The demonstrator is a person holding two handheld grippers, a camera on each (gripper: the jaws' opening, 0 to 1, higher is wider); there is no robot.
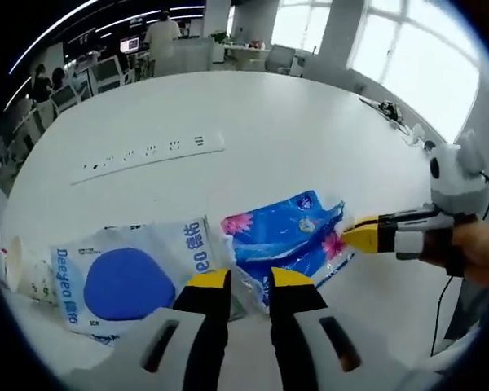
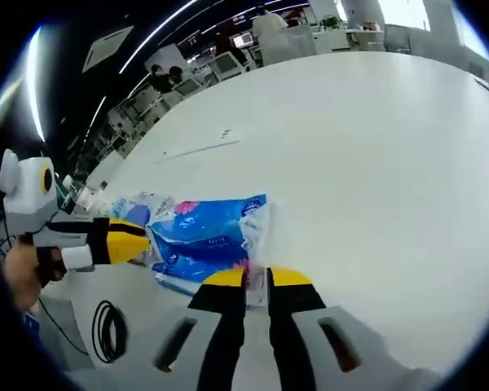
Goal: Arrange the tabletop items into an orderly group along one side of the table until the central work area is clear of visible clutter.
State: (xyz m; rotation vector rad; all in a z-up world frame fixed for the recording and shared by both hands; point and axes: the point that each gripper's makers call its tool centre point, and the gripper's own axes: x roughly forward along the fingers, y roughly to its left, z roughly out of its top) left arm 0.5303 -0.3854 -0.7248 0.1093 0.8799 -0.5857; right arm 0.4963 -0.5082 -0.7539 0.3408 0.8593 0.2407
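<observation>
My left gripper sits low over the white table, its yellow-tipped jaws drawn close together on the crinkled plastic edge where two packs meet. To one side of those jaws lies the white tissue pack with a big blue oval and the word "Deeyeo"; to the other lies the blue tissue pack with pink flowers. The two packs touch, near the table's edge closest to me.

My right gripper pinches the clear plastic end of the blue tissue pack, jaws nearly shut on it. In the left gripper view that same gripper comes in from the right, tips at the pack's far corner.

A white power strip lies farther out on the table, well apart from the packs. A coiled black cable hangs beside the table edge.
</observation>
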